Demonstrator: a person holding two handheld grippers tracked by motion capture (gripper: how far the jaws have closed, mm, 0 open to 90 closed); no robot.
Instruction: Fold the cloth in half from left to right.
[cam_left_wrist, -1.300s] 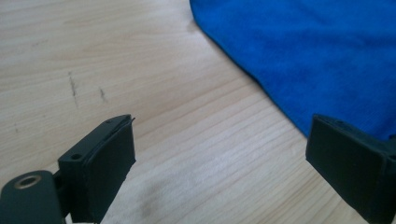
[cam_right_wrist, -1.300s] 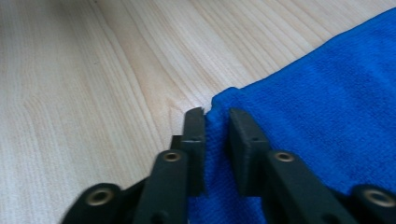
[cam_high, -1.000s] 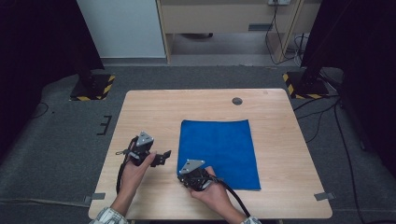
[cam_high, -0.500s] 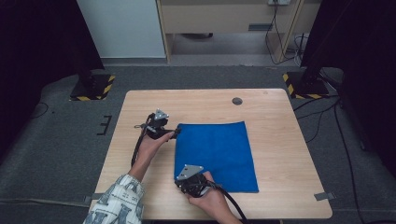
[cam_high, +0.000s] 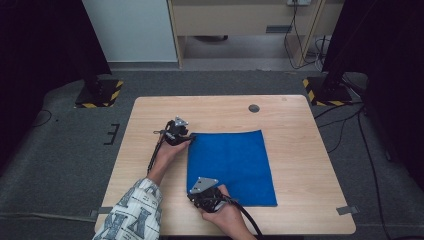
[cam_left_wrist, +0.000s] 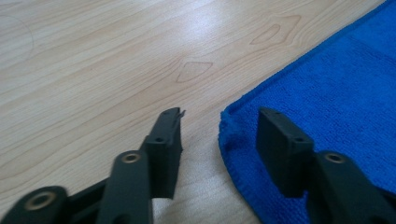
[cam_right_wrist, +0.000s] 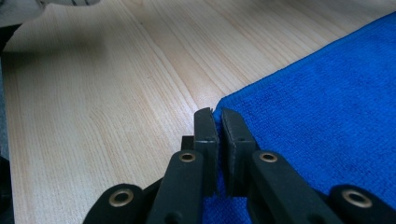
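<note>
The left gripper's (cam_left_wrist: 218, 135) jaws stand partly apart, having just been closing, with the far left corner of the blue cloth (cam_left_wrist: 336, 107) between them; one jaw sits over the cloth's edge, the other over bare wood, and the pads do not yet press on the corner. The right gripper (cam_right_wrist: 217, 116) is clamped narrow on the cloth's near left corner, the fabric edge pinched between its pads. A second ago the left gripper (cam_high: 189, 138) lay near the table's front beside the right gripper (cam_high: 206, 196); it has since gone up along the cloth's left edge to the far corner, the patterned sleeve (cam_high: 131, 212) following. The right hand has kept its place. The cloth (cam_high: 235, 167) lies flat on the table (cam_high: 300, 150), right of centre, where it lay before.
</note>
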